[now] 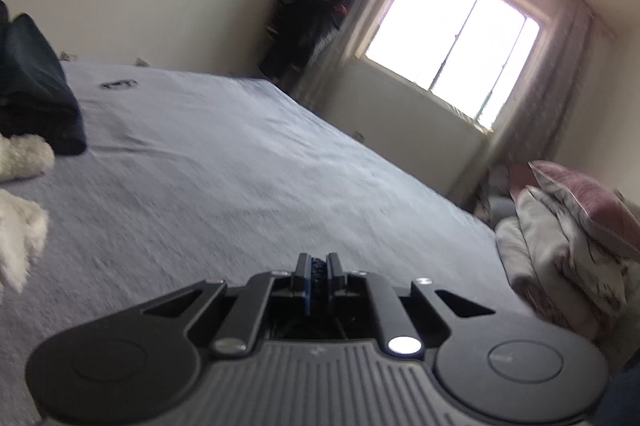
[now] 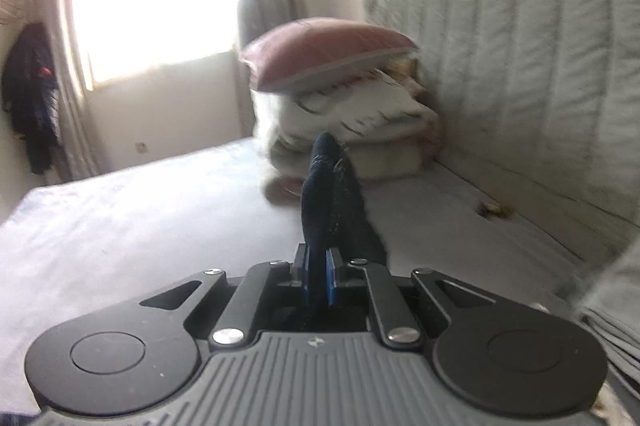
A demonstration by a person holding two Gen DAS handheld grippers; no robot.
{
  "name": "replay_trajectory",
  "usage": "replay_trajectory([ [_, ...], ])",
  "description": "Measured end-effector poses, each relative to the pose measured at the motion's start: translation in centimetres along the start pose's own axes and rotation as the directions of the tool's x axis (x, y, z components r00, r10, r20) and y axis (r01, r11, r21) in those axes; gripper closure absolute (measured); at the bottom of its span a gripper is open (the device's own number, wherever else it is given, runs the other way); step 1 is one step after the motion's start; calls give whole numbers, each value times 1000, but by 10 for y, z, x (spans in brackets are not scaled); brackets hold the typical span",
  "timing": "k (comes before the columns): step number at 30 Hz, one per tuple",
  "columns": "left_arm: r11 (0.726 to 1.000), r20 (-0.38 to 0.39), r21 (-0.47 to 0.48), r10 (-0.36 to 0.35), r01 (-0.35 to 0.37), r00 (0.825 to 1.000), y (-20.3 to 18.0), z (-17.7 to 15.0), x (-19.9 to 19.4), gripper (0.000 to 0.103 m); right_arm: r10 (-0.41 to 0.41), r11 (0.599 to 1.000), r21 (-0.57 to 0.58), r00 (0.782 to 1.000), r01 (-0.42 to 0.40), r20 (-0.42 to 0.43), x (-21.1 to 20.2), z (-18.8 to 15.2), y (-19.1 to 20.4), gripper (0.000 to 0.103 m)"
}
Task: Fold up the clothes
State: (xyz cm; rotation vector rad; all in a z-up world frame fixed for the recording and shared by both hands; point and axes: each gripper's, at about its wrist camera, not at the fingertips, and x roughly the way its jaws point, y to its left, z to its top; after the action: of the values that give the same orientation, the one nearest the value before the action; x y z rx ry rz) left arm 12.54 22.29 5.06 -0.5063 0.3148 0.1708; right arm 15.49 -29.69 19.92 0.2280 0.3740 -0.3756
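A: Where's the garment?
B: My right gripper (image 2: 318,276) is clamped on the dark navy cloth (image 2: 328,193), which stands up ahead over the bed (image 2: 140,209).
A: Left?
B: My left gripper (image 1: 318,276) is together, nothing visible between.

Right gripper (image 2: 319,280) clamps dark navy garment (image 2: 334,201), fabric sticking up above grey bed (image 2: 140,209); pink pillow (image 2: 320,49) behind.
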Motion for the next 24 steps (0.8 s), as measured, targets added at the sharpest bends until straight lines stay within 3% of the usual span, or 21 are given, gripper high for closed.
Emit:
replay_trajectory([
  [5,1000,-11,4,15,-15,1000,7,2,12,96,27,1000,-1,1000,-27,-8,37,8,25,94],
  [9,999,-53,47,14,-12,998,3,-5,22,96,-15,1000,-12,999,15,-51,71,-9,25,94],
  [19,993,-146,110,50,-34,988,1,-15,36,93,-72,997,-5,984,72,-163,110,-54,-6,91],
  [22,992,-169,119,52,-32,984,1,-15,37,81,-67,998,-10,978,66,-196,108,-66,-12,86],
  [23,992,-177,123,51,-29,983,0,-15,37,76,-65,998,-12,976,64,-207,107,-70,-14,80],
  [24,991,-184,127,51,-28,982,-2,-16,37,61,-63,998,-13,974,62,-218,106,-73,-16,70],
])
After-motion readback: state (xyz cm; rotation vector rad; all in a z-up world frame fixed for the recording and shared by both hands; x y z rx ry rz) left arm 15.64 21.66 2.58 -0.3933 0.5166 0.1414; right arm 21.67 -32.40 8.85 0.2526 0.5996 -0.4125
